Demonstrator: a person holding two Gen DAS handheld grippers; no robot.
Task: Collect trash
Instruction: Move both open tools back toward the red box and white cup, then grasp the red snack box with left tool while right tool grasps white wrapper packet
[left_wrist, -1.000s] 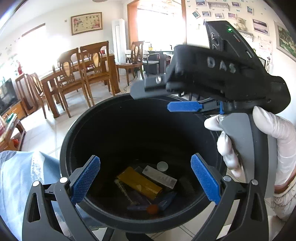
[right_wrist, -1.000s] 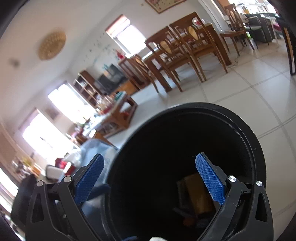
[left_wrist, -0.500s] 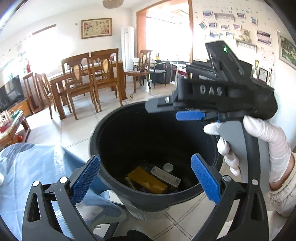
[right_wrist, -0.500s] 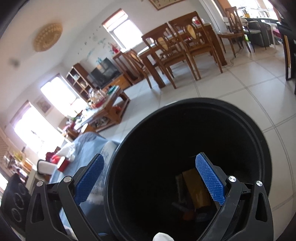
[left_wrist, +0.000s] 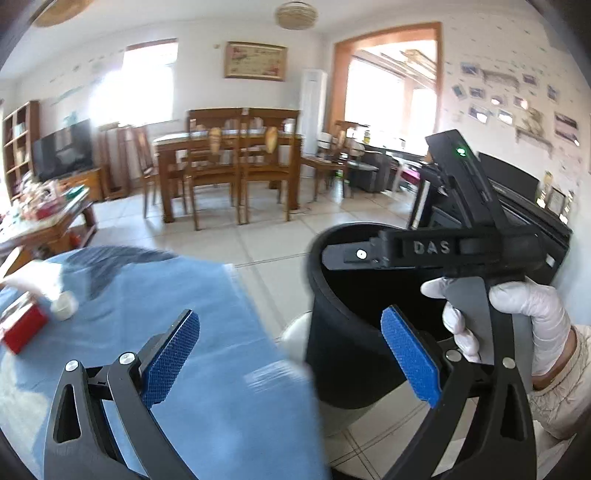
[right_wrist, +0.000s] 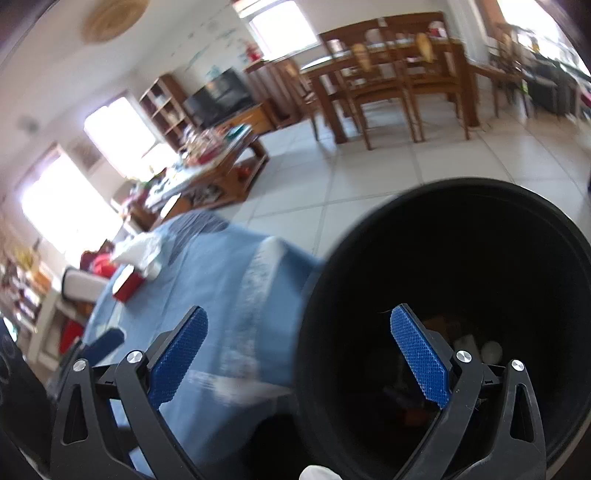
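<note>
The black trash bin (left_wrist: 343, 332) stands on the tiled floor to the right of a table with a blue cloth (left_wrist: 192, 295). My left gripper (left_wrist: 291, 358) is open and holds nothing; it hovers over the cloth's right edge beside the bin. My right gripper (right_wrist: 299, 360) is also open and holds nothing, above the bin's near-left rim (right_wrist: 314, 295). Dim pieces of trash (right_wrist: 491, 350) lie at the bin's bottom. On the cloth's far left lie a red box (left_wrist: 22, 328), a small white cup-like piece (left_wrist: 62, 304) and crumpled white material (right_wrist: 140, 251).
A gloved hand (left_wrist: 535, 317) holds the right gripper's black housing (left_wrist: 432, 247) over the bin. Wooden dining table and chairs (left_wrist: 229, 158) stand across the floor. A cluttered low coffee table (right_wrist: 210, 177) sits to the left. A dark cabinet (left_wrist: 517, 206) is behind the bin.
Both grippers have swung left and lifted away from the bin's mouth. The bin has slid to the right in both views and the blue-clothed table has come into view. Both stay open.
</note>
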